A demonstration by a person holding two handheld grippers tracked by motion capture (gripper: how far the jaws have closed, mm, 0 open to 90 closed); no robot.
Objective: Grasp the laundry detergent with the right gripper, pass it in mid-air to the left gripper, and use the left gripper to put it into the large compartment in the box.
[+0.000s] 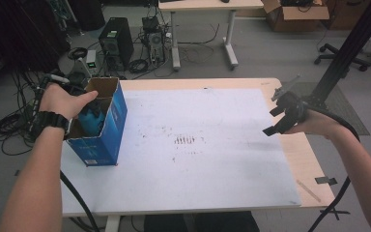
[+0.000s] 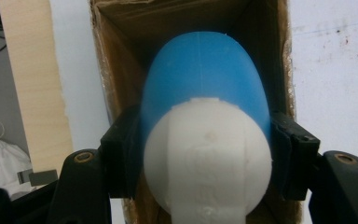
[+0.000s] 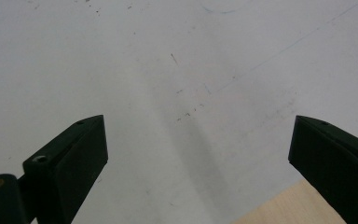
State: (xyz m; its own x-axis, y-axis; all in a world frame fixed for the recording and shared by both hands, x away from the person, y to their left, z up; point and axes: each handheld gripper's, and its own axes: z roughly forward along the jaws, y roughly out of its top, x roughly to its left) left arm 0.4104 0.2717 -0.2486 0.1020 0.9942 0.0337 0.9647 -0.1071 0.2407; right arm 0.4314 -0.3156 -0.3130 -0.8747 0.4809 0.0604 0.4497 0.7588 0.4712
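On the high view a blue cardboard box (image 1: 101, 126) stands open-topped near the table's (image 1: 309, 154) left edge, at about 9 o'clock from the middle of the white sheet (image 1: 212, 159) that covers most of the tabletop. The left hand (image 1: 65, 100) reaches over the box from its 9 o'clock side, and the left gripper (image 1: 91, 118) points down into the opening. A blue and white bottle (image 1: 92, 121) sits inside the box, its top just below the rim.

In the left gripper view the bottle (image 2: 205, 116) sits between the 2 black jaws of the left gripper (image 2: 205, 154): a white rounded cap nearest the camera, the blue body beyond it at 12 o'clock. Each jaw presses against a side of the bottle, so this tool is closed on the bottle. The brown inner walls of the box (image 2: 116, 70) surround it on 3 sides.

The right hand (image 1: 319, 123) holds the right gripper (image 1: 282, 116) over the sheet's right edge, at about 3 o'clock from the sheet's middle, well apart from the box. In the right gripper view the right gripper (image 3: 198, 149) has its 2 jaws spread wide with nothing between them, above the bare sheet (image 3: 168, 70); a strip of wooden table (image 3: 279, 205) shows at 5 o'clock.

A patch of dark red marks (image 1: 184, 140) lies near the middle of the sheet.
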